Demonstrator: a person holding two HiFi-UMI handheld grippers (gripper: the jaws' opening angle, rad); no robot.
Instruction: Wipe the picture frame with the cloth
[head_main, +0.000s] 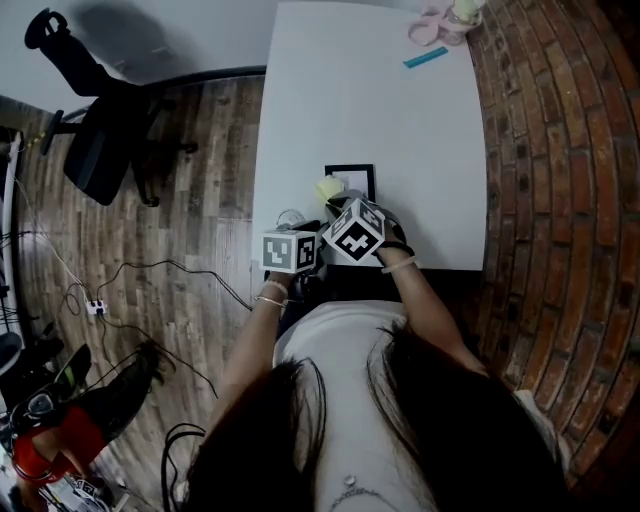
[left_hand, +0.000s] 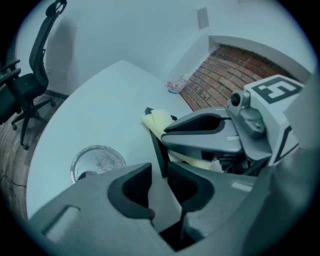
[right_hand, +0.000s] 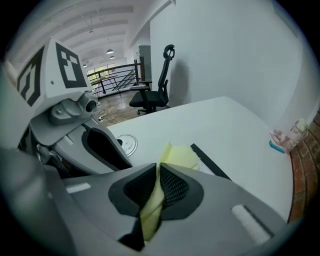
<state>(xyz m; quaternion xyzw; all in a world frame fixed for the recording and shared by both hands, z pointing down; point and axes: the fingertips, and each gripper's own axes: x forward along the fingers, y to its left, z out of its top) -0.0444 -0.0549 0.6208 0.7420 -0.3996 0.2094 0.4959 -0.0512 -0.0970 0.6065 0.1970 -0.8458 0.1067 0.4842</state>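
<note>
The right gripper (right_hand: 156, 172) has its jaws pressed together on a soft pale-yellow cloth (right_hand: 180, 156). The cloth fans out past the tips onto a thin black rectangular picture frame (right_hand: 212, 162), which is on the table just ahead of them. Close on its left, the left gripper (left_hand: 159, 170) has its jaws parted. The frame's near black edge runs in between them against the right-hand pad, with a gap showing on the other side. Both grippers are at the near edge of a long white table (head_main: 370, 90). Just left of the left gripper sits a round clear glass dish (left_hand: 97, 160). Far beyond the tips, at the table's end, lie small pink objects (head_main: 435, 25) and a teal strip (head_main: 426, 58). A red brick wall (head_main: 560, 200) runs along the right gripper's side. Off the left gripper's side are a grey wood-plank floor (head_main: 190, 200), loose black cables (head_main: 150, 270) and a black office chair (head_main: 100, 150) by a white wall (right_hand: 225, 60).
</note>
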